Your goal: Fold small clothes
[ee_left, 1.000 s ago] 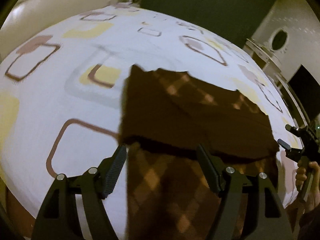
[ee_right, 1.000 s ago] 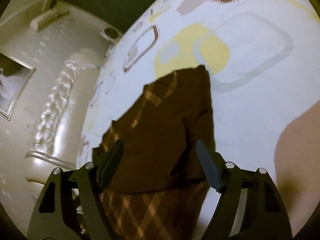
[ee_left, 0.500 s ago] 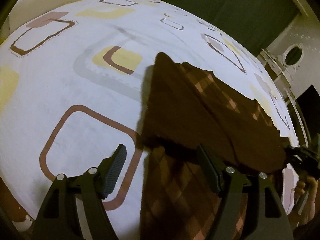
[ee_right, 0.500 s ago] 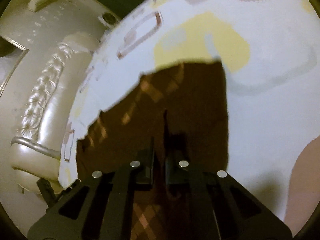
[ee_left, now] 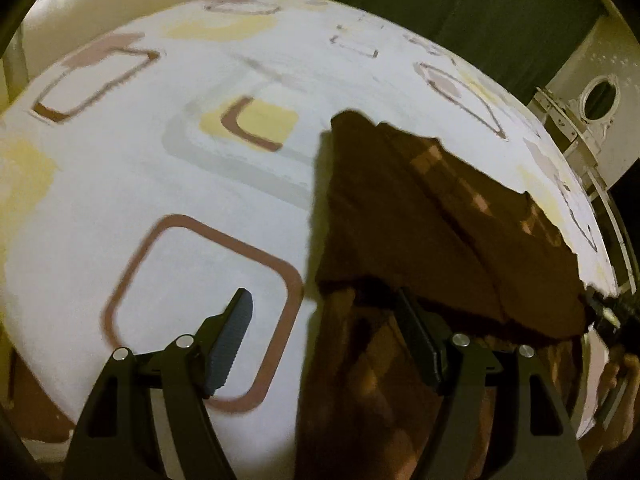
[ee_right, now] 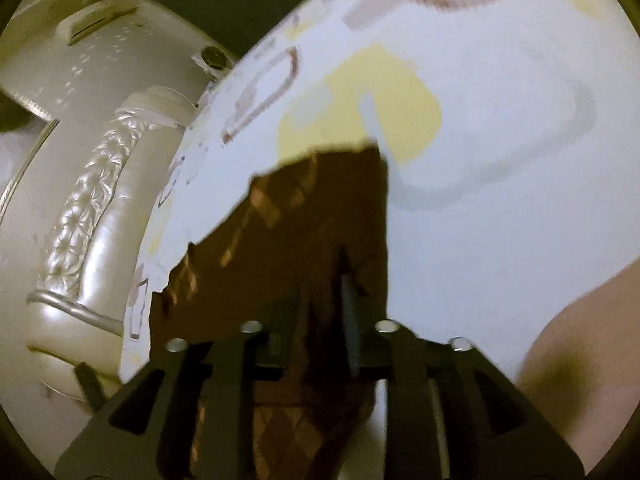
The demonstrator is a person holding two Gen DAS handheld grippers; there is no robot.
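A dark brown checked garment (ee_left: pixel 432 240) lies partly folded on a white bedsheet (ee_left: pixel 160 200) with brown and yellow rounded squares. My left gripper (ee_left: pixel 324 344) is open at the garment's near left edge, its right finger (ee_left: pixel 420 344) over the cloth and its left finger (ee_left: pixel 230 340) over bare sheet. In the right wrist view my right gripper (ee_right: pixel 320 312) is shut on the garment's (ee_right: pixel 312 216) near fold, with cloth bunched between the jaws. The right gripper also shows at the far right of the left wrist view (ee_left: pixel 612 312).
A cream tufted leather headboard (ee_right: pixel 80 220) runs along the bed's far side. A dark green curtain (ee_left: pixel 460 12) and a cream cabinet (ee_left: pixel 592 100) stand behind the bed. The holder's hand (ee_left: pixel 624 380) is at the right edge.
My right gripper went from open to shut on the garment's near fold. My left gripper shifted left, so its left finger now stands over bare sheet; it stays open.
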